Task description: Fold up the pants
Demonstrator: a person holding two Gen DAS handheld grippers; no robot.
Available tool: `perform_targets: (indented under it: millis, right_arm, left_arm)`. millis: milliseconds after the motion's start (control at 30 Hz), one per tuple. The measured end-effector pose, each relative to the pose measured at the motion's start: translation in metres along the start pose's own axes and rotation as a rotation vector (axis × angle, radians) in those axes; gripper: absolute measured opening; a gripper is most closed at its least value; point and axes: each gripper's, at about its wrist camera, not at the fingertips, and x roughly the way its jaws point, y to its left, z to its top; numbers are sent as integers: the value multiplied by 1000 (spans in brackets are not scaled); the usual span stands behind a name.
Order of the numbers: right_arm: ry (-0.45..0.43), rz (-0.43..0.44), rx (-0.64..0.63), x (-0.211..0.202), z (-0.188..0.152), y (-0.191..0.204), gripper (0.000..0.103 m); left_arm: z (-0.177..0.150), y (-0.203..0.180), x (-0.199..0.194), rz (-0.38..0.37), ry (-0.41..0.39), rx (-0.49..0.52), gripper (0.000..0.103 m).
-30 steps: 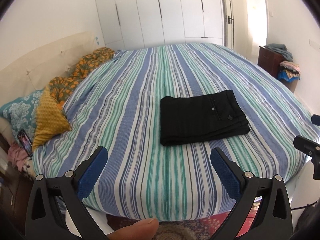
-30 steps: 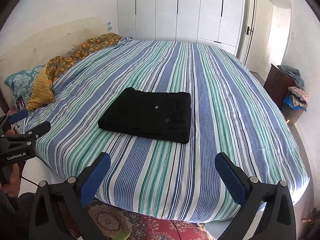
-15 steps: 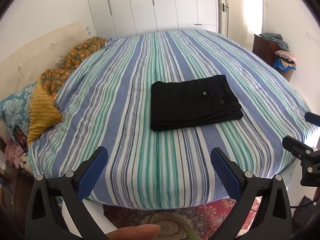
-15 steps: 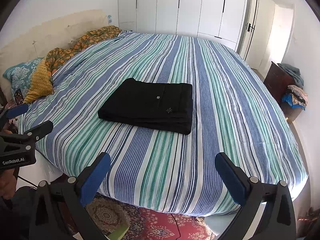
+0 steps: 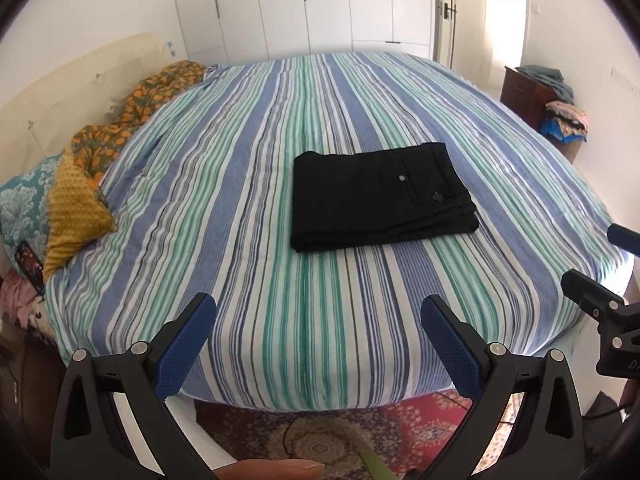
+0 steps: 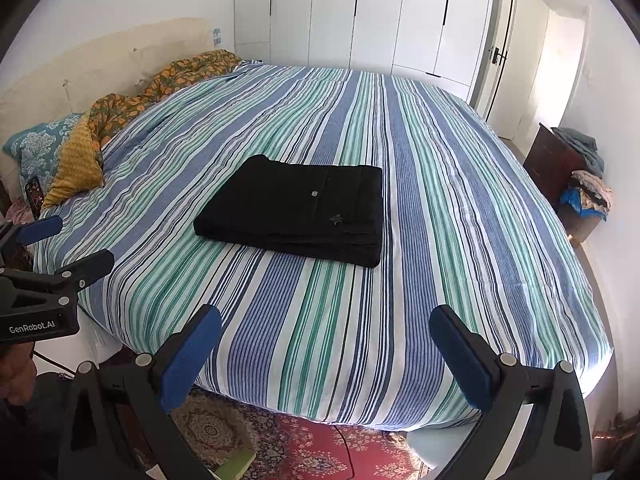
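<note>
Now, through my left wrist camera, I am looking across a bed (image 5: 248, 184) covered in a blue, green and white striped sheet. My left gripper (image 5: 318, 316) is hanging off the near edge of the mattress, its blue-padded jaws standing wide apart with nothing between them. The black pants (image 5: 380, 196) are lying folded into a flat rectangle on the sheet, well apart from my jaws, a small button showing on the top layer. A mustard pillow (image 5: 74, 212) and an orange patterned blanket (image 5: 132, 116) are sitting along the headboard side at left. My right gripper (image 5: 600, 280) is poking in at the right edge. White wardrobe doors (image 5: 320, 4) are filling the far wall, and a red patterned rug (image 5: 320, 436) is showing below the mattress.

Through my right wrist camera, my right gripper (image 6: 325, 330) is also hovering off the near edge, jaws spread wide and holding nothing. The folded pants (image 6: 296, 210) are resting near the middle of the bed (image 6: 440, 200), its layered edge facing me. My left gripper (image 6: 60, 244) is reaching in from the left, jaws apart. A heap of clothes (image 6: 588, 192) is sitting on a dark cabinet at right.
</note>
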Motion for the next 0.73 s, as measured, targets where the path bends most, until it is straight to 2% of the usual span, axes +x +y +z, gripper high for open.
perform_targets:
  millis: [233, 733]
  right_arm:
    - [-24, -24, 8, -7, 0, -2, 103]
    - [-9, -15, 26, -4, -2, -5, 103]
  left_arm:
    - [0, -1, 2, -2, 9, 4, 102]
    - [0, -2, -1, 10, -13, 4, 102]
